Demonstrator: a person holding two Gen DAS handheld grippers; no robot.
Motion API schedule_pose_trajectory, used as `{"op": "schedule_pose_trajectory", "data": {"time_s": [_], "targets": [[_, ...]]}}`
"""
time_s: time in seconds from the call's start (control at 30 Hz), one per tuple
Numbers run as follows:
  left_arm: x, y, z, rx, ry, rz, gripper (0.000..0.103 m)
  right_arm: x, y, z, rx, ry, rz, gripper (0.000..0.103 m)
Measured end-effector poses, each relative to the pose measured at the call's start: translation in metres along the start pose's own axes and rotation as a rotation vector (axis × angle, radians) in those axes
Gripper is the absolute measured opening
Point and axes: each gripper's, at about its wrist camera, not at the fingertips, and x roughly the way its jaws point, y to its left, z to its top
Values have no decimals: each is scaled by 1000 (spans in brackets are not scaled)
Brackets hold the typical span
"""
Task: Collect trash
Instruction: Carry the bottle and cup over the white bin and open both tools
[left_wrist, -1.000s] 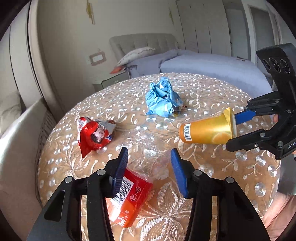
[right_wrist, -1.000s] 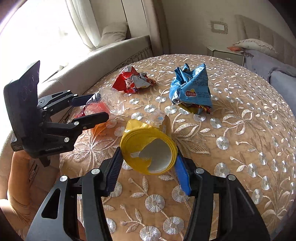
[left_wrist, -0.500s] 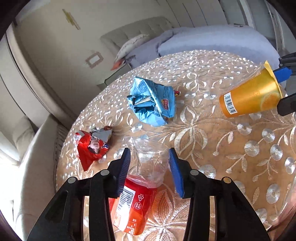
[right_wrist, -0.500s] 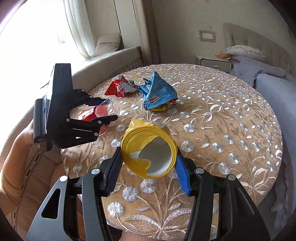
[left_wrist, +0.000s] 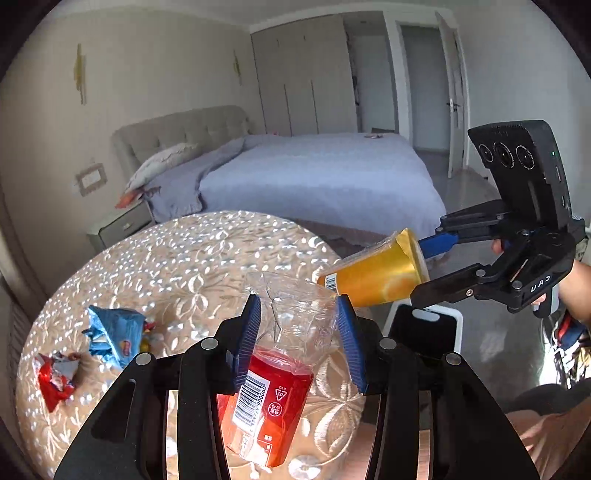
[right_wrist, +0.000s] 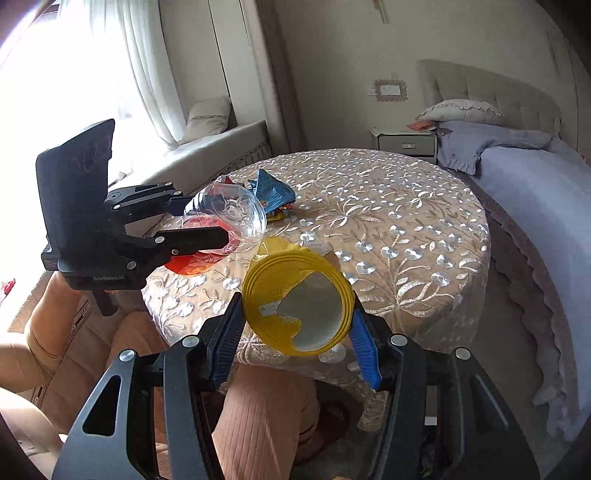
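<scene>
While both clear the table (right_wrist: 461, 236) edge, left claw (left_wrist: 299, 332) grips bottle (left_wrist: 280, 365), right claw (right_wrist: 295, 325) cup (right_wrist: 299, 306).

Black left tongs (left_wrist: 300, 339) and right tongs (right_wrist: 295, 325), ribbed blue pads, silver screws.

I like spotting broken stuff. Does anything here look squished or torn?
Yes. The clear bottle in the left gripper is crumpled. The yellow cup in the right gripper has a torn foil lid. Two crumpled wrappers lie on the table.
</scene>
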Motion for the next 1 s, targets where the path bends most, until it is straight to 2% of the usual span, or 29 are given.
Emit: {"op": "schedule_pose_trajectory", "data": {"time_s": [0.27,0.33,0.37,0.5,0.73,0.87,1.0], "targets": [[73,-81,13,101,32,-193,42,-51,-32,-59,35,55,-139,55],[88,-100,17,143,38,-207,42,-60,-43,-72,69,62,-151,55],[95,-106,19,135,46,-244,42,-64,-48,-79,81,64,-165,55],[119,-133,23,155,67,-296,42,-74,-70,-101,129,84,-200,55],[172,-180,15,215,157,-381,42,-70,-113,-142,209,170,-246,55],[211,-190,6,236,218,-433,41,-60,-134,-163,236,233,-254,55],[245,-194,-4,260,257,-521,40,-47,-153,-181,244,290,-263,55]]}}
